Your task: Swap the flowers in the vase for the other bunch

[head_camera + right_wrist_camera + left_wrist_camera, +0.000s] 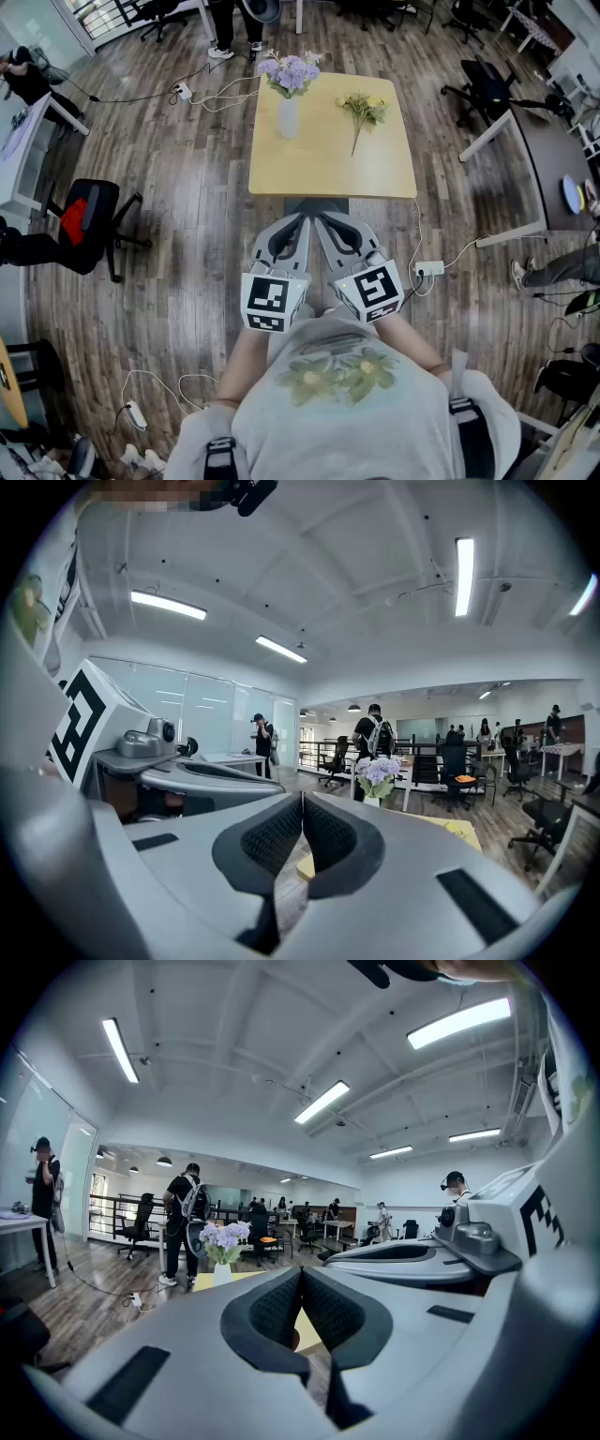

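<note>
1. Table: stands pale and square on the wooden floor.
2. Vase: stands upright on the table's far left part, holding purple flowers.
3. Yellow bunch: lies flat on the table's far right part, apart from the vase, stems pointing toward the near edge.
4. Left gripper: hovers just short of the table's near edge, about at its middle, with jaws pressed together and nothing between them.
5. Right gripper: hangs just beside the left one, also short of the near edge, with jaws closed tight and empty.
6. Office chair: stands well to the table's left, with something red on the seat.
7. Power strip: lies on the floor off the table's near right corner.
</note>
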`<action>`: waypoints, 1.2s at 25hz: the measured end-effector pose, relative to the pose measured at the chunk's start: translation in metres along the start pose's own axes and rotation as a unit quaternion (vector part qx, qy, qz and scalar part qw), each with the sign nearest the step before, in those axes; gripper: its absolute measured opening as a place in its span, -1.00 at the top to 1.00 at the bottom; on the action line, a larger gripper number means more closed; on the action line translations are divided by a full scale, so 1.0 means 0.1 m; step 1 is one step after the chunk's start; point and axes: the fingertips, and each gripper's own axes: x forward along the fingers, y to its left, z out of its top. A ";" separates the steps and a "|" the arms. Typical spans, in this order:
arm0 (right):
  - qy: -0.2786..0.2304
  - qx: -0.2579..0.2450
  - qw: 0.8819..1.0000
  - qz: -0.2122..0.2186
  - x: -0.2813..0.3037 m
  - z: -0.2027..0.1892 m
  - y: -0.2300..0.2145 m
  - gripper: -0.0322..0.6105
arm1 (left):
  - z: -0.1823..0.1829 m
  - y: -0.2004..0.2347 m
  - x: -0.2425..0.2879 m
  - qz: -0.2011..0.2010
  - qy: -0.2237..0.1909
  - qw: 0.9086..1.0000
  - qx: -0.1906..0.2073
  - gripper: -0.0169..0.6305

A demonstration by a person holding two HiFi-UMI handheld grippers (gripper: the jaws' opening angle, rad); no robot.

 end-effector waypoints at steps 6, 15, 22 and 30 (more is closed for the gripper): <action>-0.002 0.021 1.000 -0.017 0.28 -0.09 0.06 0.77 | -0.17 0.35 0.03 -0.009 0.010 1.000 -0.009 0.90; 0.021 0.018 1.000 -0.012 0.75 -0.21 -0.07 0.77 | -0.28 0.78 0.34 -0.015 0.026 0.999 -0.025 0.90; 0.013 0.025 1.000 0.000 1.32 -0.10 -0.60 0.77 | -0.13 1.19 0.94 0.000 0.027 0.999 -0.022 0.90; -0.003 0.026 1.000 0.012 2.03 0.16 -1.56 0.77 | 0.16 1.60 1.93 0.025 0.027 0.999 -0.022 0.90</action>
